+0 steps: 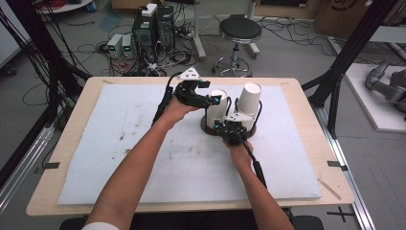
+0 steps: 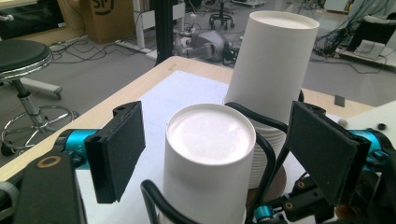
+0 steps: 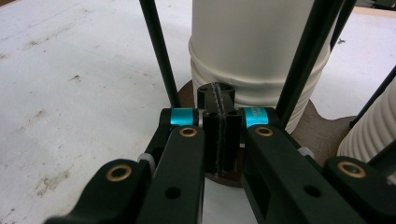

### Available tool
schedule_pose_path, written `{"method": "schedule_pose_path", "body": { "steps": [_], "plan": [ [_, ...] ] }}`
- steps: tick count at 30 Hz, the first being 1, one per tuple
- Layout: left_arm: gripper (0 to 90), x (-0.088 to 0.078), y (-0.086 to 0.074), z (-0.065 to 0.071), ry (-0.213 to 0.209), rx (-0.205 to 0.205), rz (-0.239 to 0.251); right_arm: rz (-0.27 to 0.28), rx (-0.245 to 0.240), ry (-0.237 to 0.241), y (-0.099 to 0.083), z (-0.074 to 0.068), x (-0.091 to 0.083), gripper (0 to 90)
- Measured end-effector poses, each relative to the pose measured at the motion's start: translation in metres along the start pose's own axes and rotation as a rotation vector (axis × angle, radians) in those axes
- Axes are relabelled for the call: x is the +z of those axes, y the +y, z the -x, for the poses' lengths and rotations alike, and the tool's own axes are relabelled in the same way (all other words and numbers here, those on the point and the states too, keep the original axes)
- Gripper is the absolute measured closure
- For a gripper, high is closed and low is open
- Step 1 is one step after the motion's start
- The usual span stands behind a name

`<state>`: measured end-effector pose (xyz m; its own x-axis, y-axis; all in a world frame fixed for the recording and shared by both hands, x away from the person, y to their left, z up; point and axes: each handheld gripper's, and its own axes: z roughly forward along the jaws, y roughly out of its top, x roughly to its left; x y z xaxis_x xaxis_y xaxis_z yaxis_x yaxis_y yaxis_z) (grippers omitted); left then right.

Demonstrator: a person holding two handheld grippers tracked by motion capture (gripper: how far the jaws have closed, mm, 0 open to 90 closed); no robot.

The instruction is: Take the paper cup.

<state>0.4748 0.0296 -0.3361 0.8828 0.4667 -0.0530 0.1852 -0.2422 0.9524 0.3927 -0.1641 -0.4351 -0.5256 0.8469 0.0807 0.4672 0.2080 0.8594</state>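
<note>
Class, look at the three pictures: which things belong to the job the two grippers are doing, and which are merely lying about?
In the job:
near cup stack, between the open left gripper jaws
far cup stack
wire cup holder on its brown base
shut right gripper, at the base

Lying about:
stool
computer boxes
floor cables

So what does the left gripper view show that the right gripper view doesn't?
Left gripper view alone: the left claw open, its pads either side of the near cup stack's top cup, the tilted cup crowning the far stack, a black stool on the floor. Right gripper view alone: the right claw shut, pressed to the brown base, and stains on the white mat. Both: stacked white cups, black wire holder, white mat.
</note>
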Motion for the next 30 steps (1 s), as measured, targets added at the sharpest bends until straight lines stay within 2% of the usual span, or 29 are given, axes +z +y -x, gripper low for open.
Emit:
{"method": "schedule_pose_path", "body": {
  "steps": [7, 11, 16, 20, 25, 30],
  "plan": [
    [19.7, 0.016, -0.003, 0.007, 0.036, 0.008, -0.059, 0.0, 0.0, 0.004, 0.0, 0.001, 0.0, 90.0],
    [19.7, 0.021, -0.004, 0.007, 0.043, 0.009, -0.074, 0.001, 0.0, 0.005, 0.0, 0.001, 0.0, 90.0],
    [19.9, 0.023, -0.007, 0.003, 0.071, -0.015, -0.094, -0.003, 0.003, 0.007, 0.0, 0.001, 0.0, 90.0],
    [23.8, 0.023, -0.008, 0.001, 0.06, -0.021, -0.087, -0.006, 0.002, 0.009, 0.0, 0.001, 0.0, 90.0],
    [33.6, 0.024, -0.008, 0.001, 0.035, -0.014, -0.08, -0.007, 0.002, 0.008, 0.0, 0.001, 0.0, 90.0],
    [34.4, 0.022, -0.007, 0.0, 0.029, -0.012, -0.079, -0.008, 0.002, 0.01, 0.0, 0.001, 0.0, 90.0]
  ]
}}
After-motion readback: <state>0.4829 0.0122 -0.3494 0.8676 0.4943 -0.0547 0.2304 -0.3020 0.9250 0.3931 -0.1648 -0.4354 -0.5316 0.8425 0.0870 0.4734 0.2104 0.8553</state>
